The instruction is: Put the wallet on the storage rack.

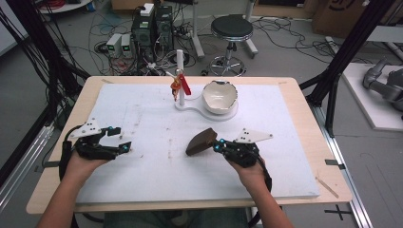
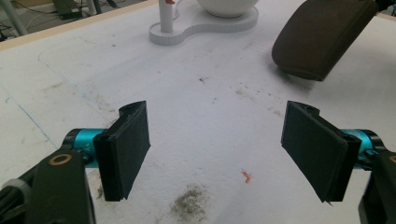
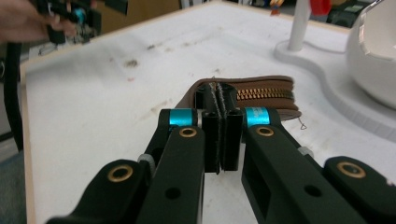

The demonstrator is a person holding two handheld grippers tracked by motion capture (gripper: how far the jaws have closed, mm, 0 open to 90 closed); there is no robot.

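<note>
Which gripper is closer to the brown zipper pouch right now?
Right. The right gripper is shut on the brown pouch, holding its edge. The left gripper is open, well off to the pouch's left.

Both forearms reach in from the near edge of the table. The left gripper [image 1: 124,139] sits low at the left, its jaws spread wide apart. The right gripper [image 1: 216,145] sits to the right, its jaws pressed together on a brown pouch [image 1: 200,141].
</note>
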